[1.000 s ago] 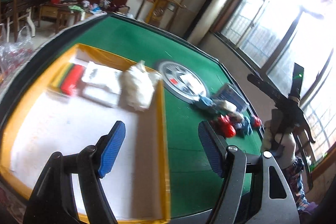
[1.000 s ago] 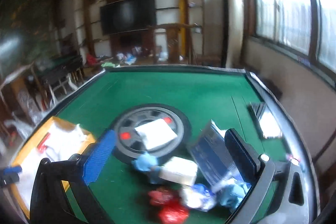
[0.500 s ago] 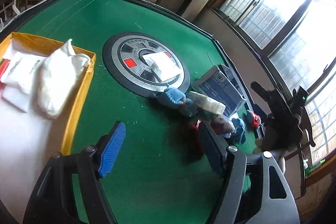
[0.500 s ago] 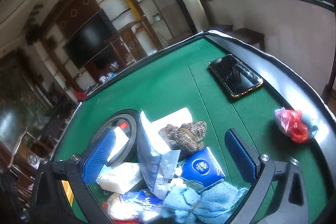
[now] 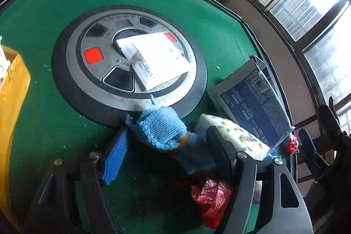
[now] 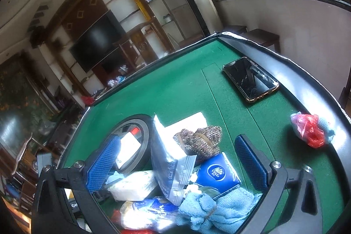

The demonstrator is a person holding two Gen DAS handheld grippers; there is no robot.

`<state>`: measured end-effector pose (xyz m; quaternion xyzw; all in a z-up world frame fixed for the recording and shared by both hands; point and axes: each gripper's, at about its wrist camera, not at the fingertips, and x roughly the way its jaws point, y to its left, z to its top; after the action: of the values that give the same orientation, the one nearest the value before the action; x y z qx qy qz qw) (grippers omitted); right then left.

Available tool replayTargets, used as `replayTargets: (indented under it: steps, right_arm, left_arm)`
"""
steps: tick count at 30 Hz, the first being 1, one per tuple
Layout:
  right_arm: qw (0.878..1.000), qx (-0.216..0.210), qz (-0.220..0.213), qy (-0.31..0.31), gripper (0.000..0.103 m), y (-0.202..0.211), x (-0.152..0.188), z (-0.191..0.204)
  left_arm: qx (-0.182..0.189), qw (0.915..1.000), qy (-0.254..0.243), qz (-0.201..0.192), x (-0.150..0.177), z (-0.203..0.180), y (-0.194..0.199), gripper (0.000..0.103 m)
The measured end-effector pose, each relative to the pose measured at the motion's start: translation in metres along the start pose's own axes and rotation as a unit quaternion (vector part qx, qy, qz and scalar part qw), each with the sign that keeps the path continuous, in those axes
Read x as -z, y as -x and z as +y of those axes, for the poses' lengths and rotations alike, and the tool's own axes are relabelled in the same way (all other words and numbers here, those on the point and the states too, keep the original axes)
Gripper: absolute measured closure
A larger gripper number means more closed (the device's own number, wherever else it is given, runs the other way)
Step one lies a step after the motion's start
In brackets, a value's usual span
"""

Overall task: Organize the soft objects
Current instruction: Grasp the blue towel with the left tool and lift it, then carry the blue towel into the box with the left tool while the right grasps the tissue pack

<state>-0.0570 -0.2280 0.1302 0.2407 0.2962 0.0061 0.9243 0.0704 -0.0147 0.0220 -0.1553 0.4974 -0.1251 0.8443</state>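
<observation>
Left gripper (image 5: 166,152) closing around blue cloth roll (image 5: 161,129), pads not yet pressing; could snag tissue pack (image 5: 232,137) just right. Right gripper (image 6: 177,165) spread, empty.

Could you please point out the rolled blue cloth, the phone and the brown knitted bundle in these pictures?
rolled blue cloth (image 5: 161,127), left wrist view, on its ribbed upper face.
phone (image 6: 250,79), right wrist view, on the middle of its dark screen.
brown knitted bundle (image 6: 200,140), right wrist view, on its knitted top.
</observation>
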Motion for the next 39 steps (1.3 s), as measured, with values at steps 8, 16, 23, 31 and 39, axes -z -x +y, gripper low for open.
replayTargets:
  steps: [8, 16, 23, 31, 39]
  right_arm:
    - [1.0, 0.001, 0.0, -0.002, 0.001, -0.004, 0.002, -0.001]
    - [1.0, 0.007, 0.002, -0.002, 0.001, -0.006, 0.004, -0.003]
    - [1.0, 0.009, 0.008, 0.006, 0.001, -0.01, 0.007, 0.0]
    - [1.0, 0.013, 0.009, 0.013, 0.001, -0.01, 0.01, 0.001]
    - [0.999, 0.038, 0.017, 0.016, 0.001, -0.013, 0.017, -0.002]
  left_arm:
    - [0.016, 0.9992, -0.034, 0.009, 0.002, -0.009, 0.0, 0.059]
    - [0.031, 0.9985, -0.046, 0.004, 0.002, -0.009, -0.001, 0.066]
    - [0.075, 0.9953, -0.042, -0.044, 0.004, 0.001, 0.051, 0.066]
    - [0.112, 0.9902, -0.015, -0.082, 0.033, 0.053, 0.132, 0.066]
    - [0.07, 0.9853, 0.038, -0.151, 0.064, 0.141, 0.196, 0.066]
